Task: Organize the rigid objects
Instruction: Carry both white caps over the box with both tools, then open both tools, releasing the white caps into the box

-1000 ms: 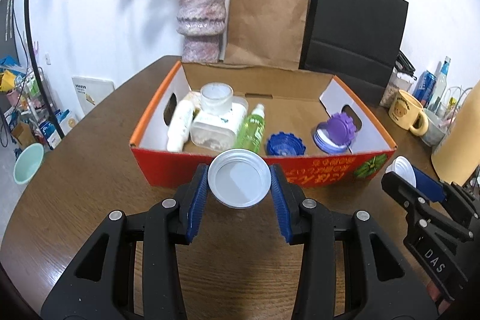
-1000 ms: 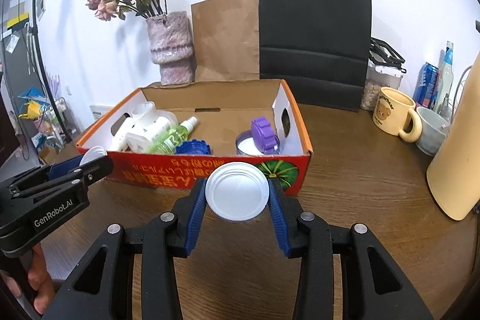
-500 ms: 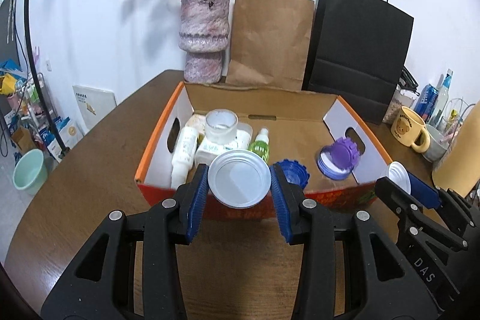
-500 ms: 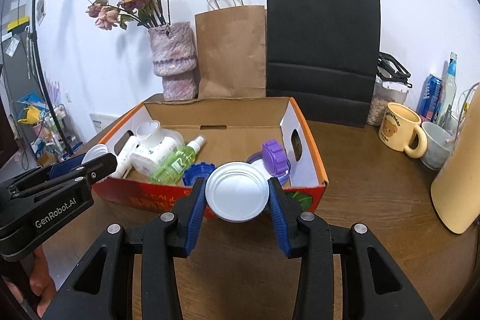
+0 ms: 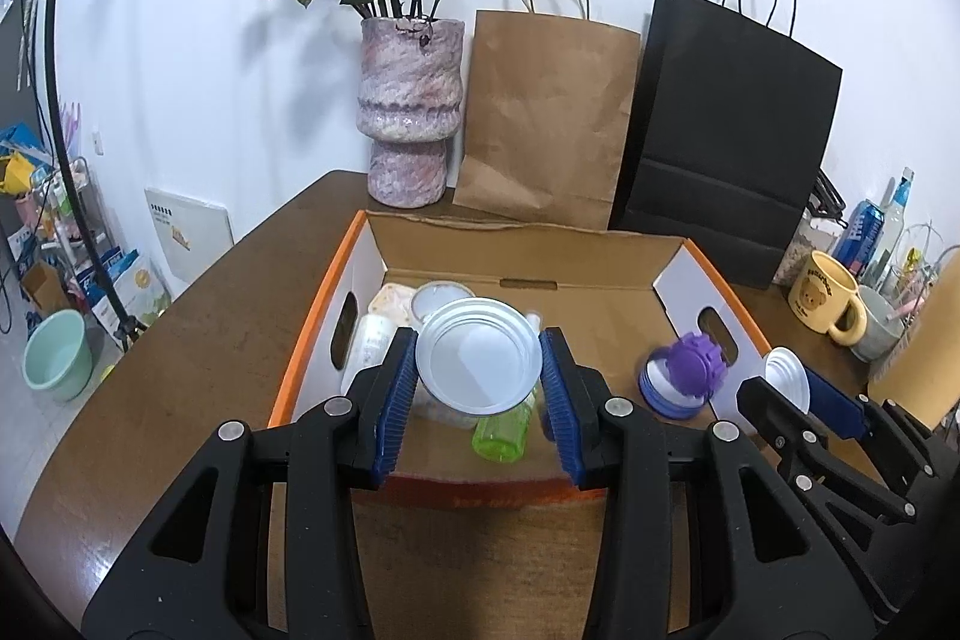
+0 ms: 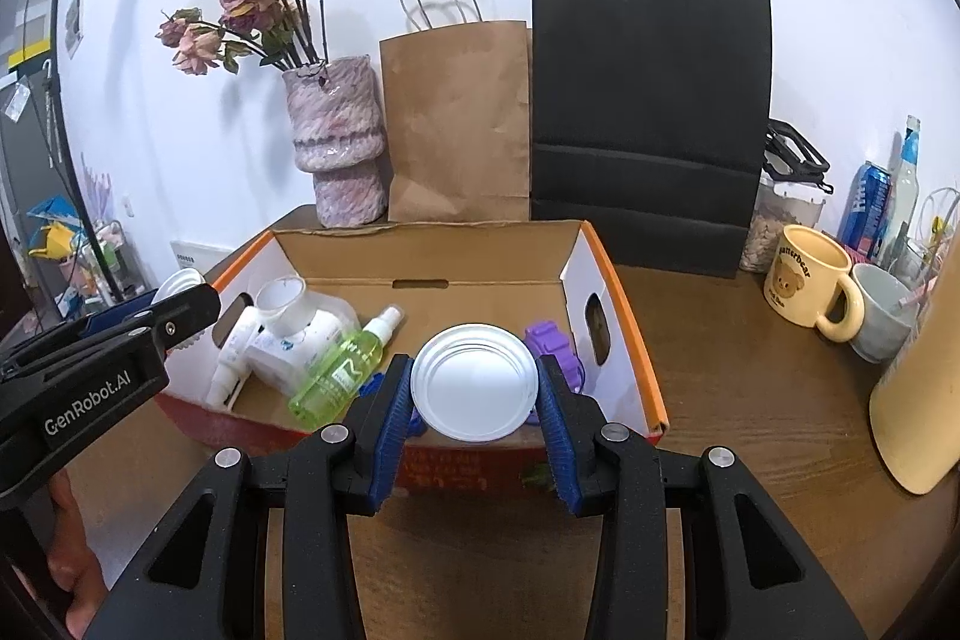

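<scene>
An open cardboard box [image 5: 528,244] with orange rims stands on the wooden table; it also shows in the right wrist view [image 6: 624,316]. Inside lie a green spray bottle [image 6: 342,370], white bottles [image 6: 288,334], a blue lid and a purple-topped lid [image 5: 690,370]. My left gripper [image 5: 480,364] is shut on a white round lid [image 5: 480,361] held over the box's front left part. My right gripper [image 6: 474,382] is shut on another white round lid [image 6: 474,382] held over the box's front right part.
A pink vase [image 5: 411,112] with dried flowers, a brown paper bag [image 5: 540,118] and a black paper bag [image 5: 726,124] stand behind the box. A yellow bear mug [image 6: 810,280], a grey cup, cans and a tan container [image 6: 918,394] stand to the right.
Both grippers have risen and moved forward with their lids, from in front of the box's front wall to above its inside.
</scene>
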The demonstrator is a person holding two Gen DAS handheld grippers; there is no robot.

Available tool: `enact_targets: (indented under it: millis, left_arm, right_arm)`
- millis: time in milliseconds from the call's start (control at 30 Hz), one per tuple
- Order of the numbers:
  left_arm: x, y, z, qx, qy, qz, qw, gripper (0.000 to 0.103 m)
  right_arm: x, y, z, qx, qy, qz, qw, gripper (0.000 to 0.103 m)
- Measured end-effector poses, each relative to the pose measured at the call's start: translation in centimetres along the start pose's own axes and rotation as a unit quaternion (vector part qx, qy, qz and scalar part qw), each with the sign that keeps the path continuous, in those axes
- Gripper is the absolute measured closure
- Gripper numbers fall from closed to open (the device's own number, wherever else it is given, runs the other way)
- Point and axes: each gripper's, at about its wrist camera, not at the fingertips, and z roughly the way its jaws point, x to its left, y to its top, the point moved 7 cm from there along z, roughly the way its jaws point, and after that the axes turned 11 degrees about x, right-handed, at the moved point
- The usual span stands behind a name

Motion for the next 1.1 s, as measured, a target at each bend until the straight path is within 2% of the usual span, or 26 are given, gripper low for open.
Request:
enact_targets:
  millis: [667,1100]
  left_arm:
    - [0.1,3.5,4.9,0.006,0.021,0.01,0.9997,0.066]
    - [0.2,4.3,7.3,0.015,0.032,0.028,0.999,0.066]
  right_arm:
    - [0.1,3.6,5.5,0.018,0.004,-0.015,1.0,0.058]
    - [-0.5,4.2,8.0,0.04,-0.01,-0.031,0.999,0.058]
